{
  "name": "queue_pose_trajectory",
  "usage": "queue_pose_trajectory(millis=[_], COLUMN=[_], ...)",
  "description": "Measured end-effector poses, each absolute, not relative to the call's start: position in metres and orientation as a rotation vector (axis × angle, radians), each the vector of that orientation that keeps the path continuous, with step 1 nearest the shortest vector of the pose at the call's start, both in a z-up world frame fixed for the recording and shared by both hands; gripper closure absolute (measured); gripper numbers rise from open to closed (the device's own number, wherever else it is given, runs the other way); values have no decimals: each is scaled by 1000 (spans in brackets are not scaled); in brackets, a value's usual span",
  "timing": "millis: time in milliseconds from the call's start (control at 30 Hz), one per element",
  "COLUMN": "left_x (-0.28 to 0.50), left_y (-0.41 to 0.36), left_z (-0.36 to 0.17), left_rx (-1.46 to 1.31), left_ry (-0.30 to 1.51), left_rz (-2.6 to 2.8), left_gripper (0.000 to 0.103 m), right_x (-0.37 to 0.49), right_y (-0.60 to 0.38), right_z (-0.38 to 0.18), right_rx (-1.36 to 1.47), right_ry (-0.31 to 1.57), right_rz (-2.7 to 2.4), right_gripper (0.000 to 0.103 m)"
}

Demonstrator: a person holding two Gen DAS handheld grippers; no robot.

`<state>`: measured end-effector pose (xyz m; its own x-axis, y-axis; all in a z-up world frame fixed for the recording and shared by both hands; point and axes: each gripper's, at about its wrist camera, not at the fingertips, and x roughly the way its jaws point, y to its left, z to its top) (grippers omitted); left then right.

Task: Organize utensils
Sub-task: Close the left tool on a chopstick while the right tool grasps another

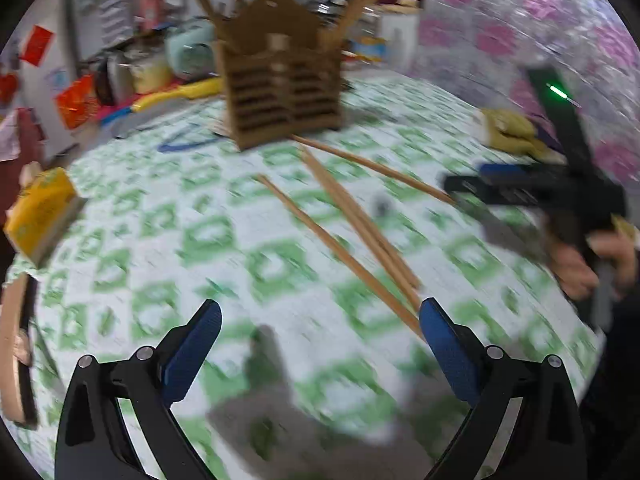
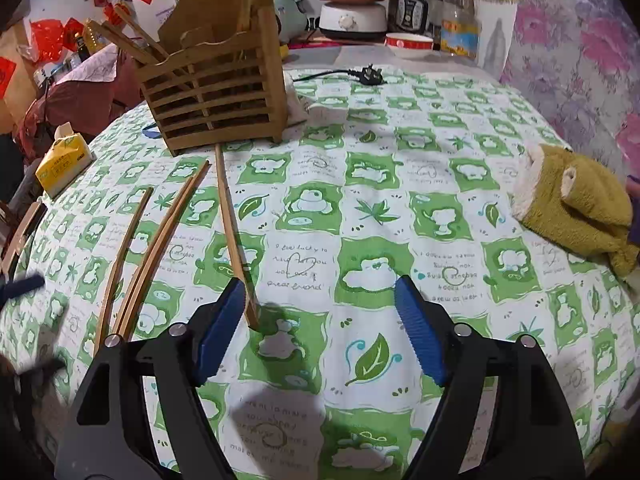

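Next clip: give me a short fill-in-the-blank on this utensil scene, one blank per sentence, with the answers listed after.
1. The loose chopsticks lie on a tablecloth patterned in white and ____.
2. The slatted holder that already has chopsticks standing in it is made of ____.
3. The number of chopsticks lying loose on the cloth is ____.
4. The right gripper holds ____ between its pads.

Missing words: green; wood; four; nothing

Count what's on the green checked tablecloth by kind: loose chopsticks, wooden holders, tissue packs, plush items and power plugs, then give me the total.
Loose chopsticks: 4
Wooden holder: 1
Tissue pack: 1
Plush item: 1
Power plug: 1
Total: 8
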<state>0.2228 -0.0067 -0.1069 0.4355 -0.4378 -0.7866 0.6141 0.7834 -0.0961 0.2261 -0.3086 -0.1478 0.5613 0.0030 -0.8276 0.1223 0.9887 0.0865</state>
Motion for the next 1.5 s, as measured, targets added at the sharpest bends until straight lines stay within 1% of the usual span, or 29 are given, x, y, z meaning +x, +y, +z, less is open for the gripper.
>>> queue_pose_trajectory(millis=[167,333,400,467,567,667,1000,1067,1100,1133,1167,1200,1233,1267,1300,1333,1367,1433,1467,1500], left_x=[195,213,229,247,260,266,246,235,234,234,234,243,249,251,245,240,242,239,243,241], left_y=[-10,-6,-4,7,29,34,18,25,22,19,23,10,5,6,23,39,29,37,34,42], left_z=[-110,-122,-121,-118,-115,-115,-111,-112,-114,-116,-122,-118,-116,-114,-114,-114,-114,-114,-112,-111], left_rx=[323,391,373,358,228,164,227,245,249,251,249,246,240,219,211,203,199,188,180,173], left_ry=[914,954,966,937,935,965,942,942,947,958,979,991,986,991,992,993,993,994,997,999], left_rz=[-784,-711,-657,-542,-495,-478,-543,-554,-558,-562,-570,-572,-567,-574,-568,-560,-555,-551,-548,-545], left_gripper=[6,5,4,5,6,6,6,11,18,31,37,44,50,52,54,58,61,77,82,93], right_x=[227,227,228,228,228,228,228,227,227,227,227,227,227,227,227,227,226,227,226,226], right_y=[-307,-306,-307,-308,-308,-304,-301,-301,-301,-301,-301,-300,-300,-300,-300,-300,-299,-298,-298,-298], right_z=[-150,-151,-151,-151,-150,-150,-149,-149,-148,-148,-148,-148,-148,-148,-148,-148,-147,-147,-147,-147], right_rx=[137,144,148,152,147,125,108,103,102,101,101,101,101,100,99,97,95,91,90,89], right_ry=[983,989,990,990,989,982,978,976,974,974,974,973,973,972,971,970,970,970,969,968], right_rz=[-63,-64,-65,-64,-58,-51,-49,-47,-47,-47,-46,-46,-46,-46,-45,-45,-44,-42,-41,-41], right_gripper=[24,23,23,23,23,23,23,23,24,23,23,24,24,24,24,24,24,24,24,24])
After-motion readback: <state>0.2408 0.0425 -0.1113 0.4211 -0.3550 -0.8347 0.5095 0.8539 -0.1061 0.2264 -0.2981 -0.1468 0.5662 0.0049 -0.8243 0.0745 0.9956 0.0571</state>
